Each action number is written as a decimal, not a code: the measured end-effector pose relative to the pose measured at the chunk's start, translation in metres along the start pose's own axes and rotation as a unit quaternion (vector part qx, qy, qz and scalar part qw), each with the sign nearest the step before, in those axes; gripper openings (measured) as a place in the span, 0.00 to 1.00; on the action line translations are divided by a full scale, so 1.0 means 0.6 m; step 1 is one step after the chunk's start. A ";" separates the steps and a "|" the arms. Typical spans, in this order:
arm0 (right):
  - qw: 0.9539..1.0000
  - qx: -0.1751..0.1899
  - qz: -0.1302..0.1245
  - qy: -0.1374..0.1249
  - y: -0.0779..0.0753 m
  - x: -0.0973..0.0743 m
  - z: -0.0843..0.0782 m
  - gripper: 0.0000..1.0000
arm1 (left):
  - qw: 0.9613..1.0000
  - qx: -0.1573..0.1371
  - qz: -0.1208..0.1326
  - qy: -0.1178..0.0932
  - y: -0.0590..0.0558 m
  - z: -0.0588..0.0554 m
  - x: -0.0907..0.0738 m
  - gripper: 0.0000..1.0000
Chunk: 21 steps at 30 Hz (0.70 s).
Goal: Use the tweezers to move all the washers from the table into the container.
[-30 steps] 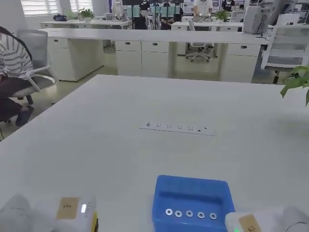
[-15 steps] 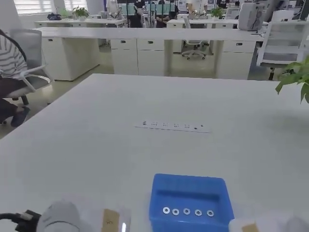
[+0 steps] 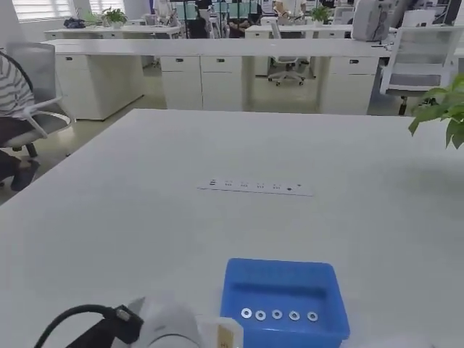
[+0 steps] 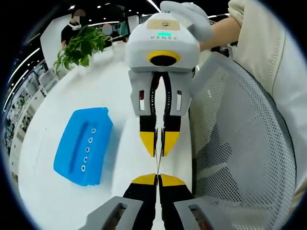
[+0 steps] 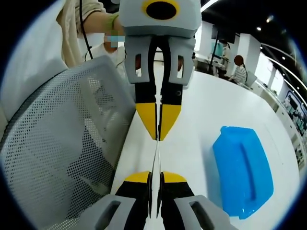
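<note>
Washers (image 3: 278, 315), five of them, lie in a straight row inside the blue container (image 3: 290, 284), along its near side. The container sits on the white table (image 3: 145, 217) at the near edge, slightly right of centre.

At the far left a person in a striped top (image 3: 11, 87) sits in a grey office chair (image 3: 43, 80). Farther back on the table, about mid-width, a flush white power strip (image 3: 254, 187) is set into the surface. Green plant leaves (image 3: 438, 109) hang in from the right edge.

In the left gripper view the left gripper (image 4: 157, 177) has its yellow-tipped jaws pressed almost together on the near end of the tweezers (image 4: 157, 164), which are seen edge-on as a thin sliver. The right gripper (image 5: 154, 176) faces it tip to tip, its jaws likewise closed to a narrow slit on the other end of the tweezers. A gloved hand (image 4: 189, 14) holds it from behind. The container with its washers lies left of the tweezers there, well apart from both grippers, and a grey mesh chair back (image 4: 240, 143) stands to the right.
</note>
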State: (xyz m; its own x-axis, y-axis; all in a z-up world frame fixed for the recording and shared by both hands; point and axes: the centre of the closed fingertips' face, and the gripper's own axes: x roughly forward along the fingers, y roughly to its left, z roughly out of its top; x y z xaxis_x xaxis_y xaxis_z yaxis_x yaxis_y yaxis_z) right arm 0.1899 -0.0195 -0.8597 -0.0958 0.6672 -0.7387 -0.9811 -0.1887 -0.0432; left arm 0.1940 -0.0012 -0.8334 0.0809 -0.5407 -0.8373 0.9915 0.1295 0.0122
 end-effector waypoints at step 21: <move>1.000 0.018 -0.002 -0.005 0.005 0.031 -0.019 0.05 | 0.997 -0.005 -0.024 0.068 -0.010 -0.043 0.040 0.00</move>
State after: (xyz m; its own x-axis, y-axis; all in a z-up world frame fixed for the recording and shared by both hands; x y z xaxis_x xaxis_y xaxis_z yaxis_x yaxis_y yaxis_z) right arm 0.1874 -0.0159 -0.8812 -0.0932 0.6753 -0.7316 -0.9869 -0.1596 -0.0216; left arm 0.1872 0.0066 -0.8677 0.0174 -0.4281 -0.9036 0.9928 0.1141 -0.0350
